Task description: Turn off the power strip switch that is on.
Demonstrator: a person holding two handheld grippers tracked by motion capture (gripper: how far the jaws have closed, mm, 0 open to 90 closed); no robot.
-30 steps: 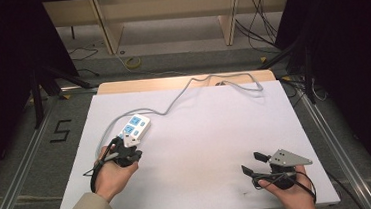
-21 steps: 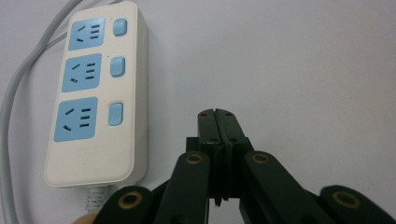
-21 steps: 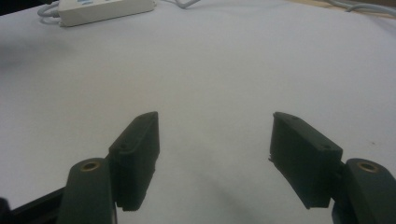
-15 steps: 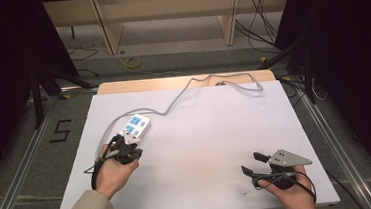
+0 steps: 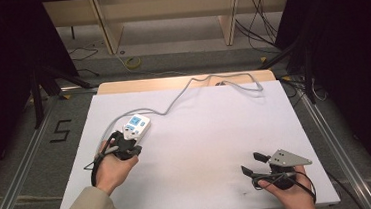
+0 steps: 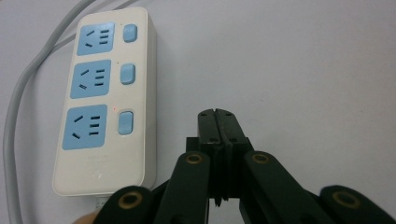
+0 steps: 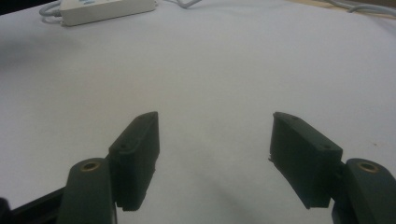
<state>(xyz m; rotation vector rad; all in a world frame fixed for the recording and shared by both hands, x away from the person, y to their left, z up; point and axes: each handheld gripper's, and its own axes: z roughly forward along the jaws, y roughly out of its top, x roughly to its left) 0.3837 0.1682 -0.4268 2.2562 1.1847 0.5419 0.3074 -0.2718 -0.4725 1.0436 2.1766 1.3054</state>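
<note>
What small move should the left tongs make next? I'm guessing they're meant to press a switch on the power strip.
Probably ease the left tongs sideways onto the nearest switch. Their jaws are shut with nothing between them, the tip sits just beside the power strip, and that switch lies closest. The right tongs rest open, far off.

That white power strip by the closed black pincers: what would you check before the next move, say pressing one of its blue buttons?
1. Left gripper shut, jaws together with nothing between them: ok.
2. Tip lined up with a switch: not ok; it sits beside the power strip, to the right of the nearest switch.
3. Strip lying flat on the table, sockets facing up: ok.
4. Grey cord clear of the tip's path: ok; it trails off the strip's far side.
5. Right gripper out of the way: ok; it is open near the table's front right, holding nothing.
6. Whether the switches are on or off: cannot tell.
</note>
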